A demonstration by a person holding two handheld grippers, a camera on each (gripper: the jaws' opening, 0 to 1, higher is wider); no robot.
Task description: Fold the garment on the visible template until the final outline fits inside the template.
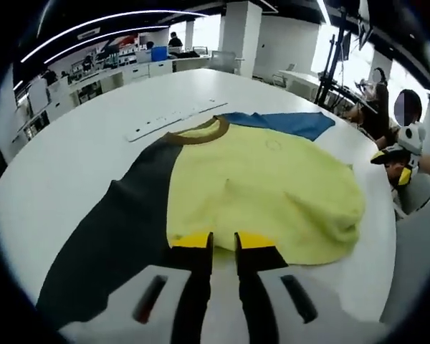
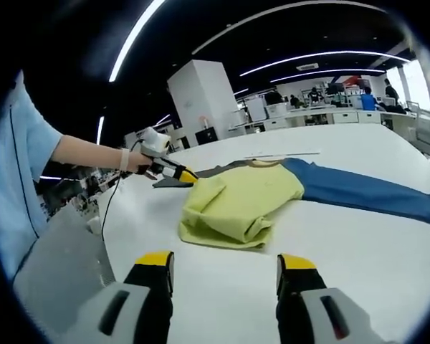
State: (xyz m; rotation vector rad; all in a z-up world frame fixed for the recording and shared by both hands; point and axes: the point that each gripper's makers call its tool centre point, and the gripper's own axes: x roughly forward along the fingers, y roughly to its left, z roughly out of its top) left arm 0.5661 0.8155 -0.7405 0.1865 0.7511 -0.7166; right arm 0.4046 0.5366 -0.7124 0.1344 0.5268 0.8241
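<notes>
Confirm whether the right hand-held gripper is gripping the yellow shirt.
No: the right hand-held gripper stands open over bare table, short of the yellow shirt.

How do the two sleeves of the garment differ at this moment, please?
The blue sleeve lies stretched out flat, away from the yellow body of the garment; the dark sleeve lies on the opposite side, partly covered by the folded yellow body.

The left tongs are nearly shut over the yellow hem beside the dark sleeve; nothing touches the blue sleeve.

Both lie flat on the white table.
</notes>
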